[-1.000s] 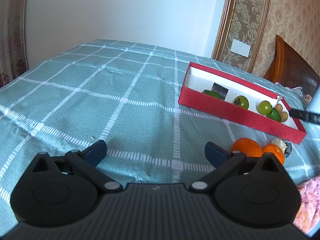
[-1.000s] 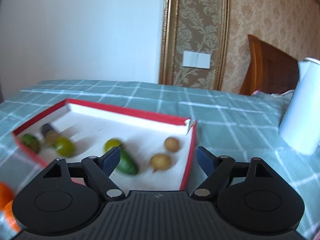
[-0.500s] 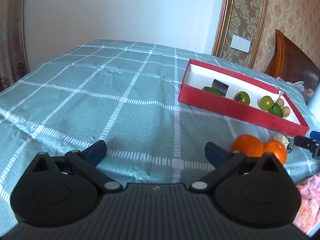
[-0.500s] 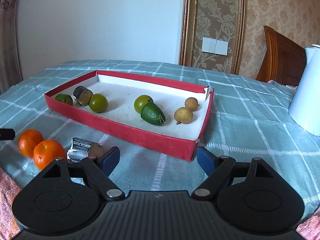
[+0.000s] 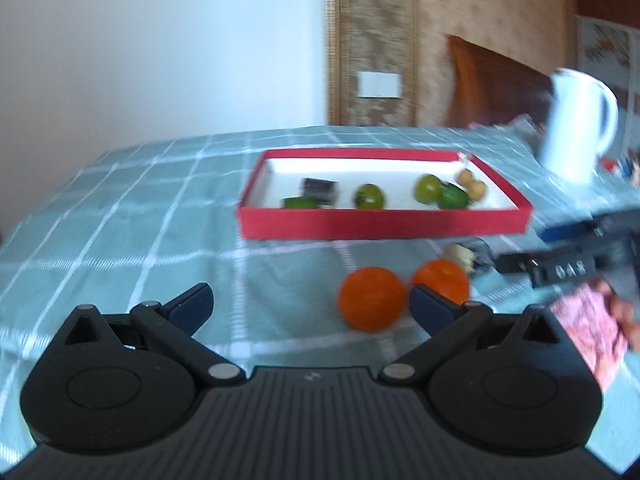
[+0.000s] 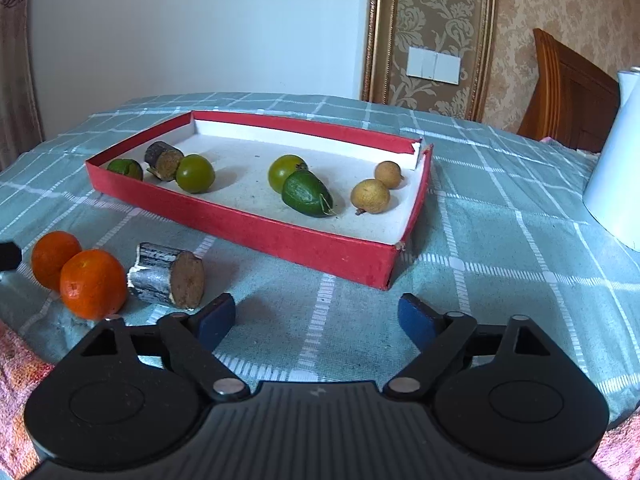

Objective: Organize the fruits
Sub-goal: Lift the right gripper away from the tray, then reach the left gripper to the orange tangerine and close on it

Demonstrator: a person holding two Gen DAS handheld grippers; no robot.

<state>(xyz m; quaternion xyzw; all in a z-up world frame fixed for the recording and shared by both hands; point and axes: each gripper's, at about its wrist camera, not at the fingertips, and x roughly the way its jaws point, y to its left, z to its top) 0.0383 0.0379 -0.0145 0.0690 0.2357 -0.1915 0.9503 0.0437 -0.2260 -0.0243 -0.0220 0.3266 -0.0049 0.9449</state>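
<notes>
Orange fruit is the likely target: in the blurred left wrist view the left gripper (image 5: 310,304), jaws spread and empty, faces two oranges (image 5: 372,298) lying just in front of the red box (image 5: 380,226), so next it must straddle one. In the right wrist view the right gripper (image 6: 316,318), jaws opening with nothing between them, hovers in front of the box, which holds green fruits (image 6: 306,192), two small brown fruits (image 6: 370,196) and a dark stub (image 6: 164,160); a second stub (image 6: 168,276) lies outside beside the oranges.

A teal checked cloth (image 6: 500,216) covers the surface ahead of the tool. Far off to the tool's right stands a white jug (image 6: 616,184), perhaps a kettle, cut off by the frame edge. Beyond it a brown wooden headboard (image 6: 568,92) rises. Straight ahead, a white wall switch (image 6: 434,65) sits on patterned gold wallpaper (image 6: 436,12). Pink patterned fabric (image 6: 20,372) lies beside the tool's left.
</notes>
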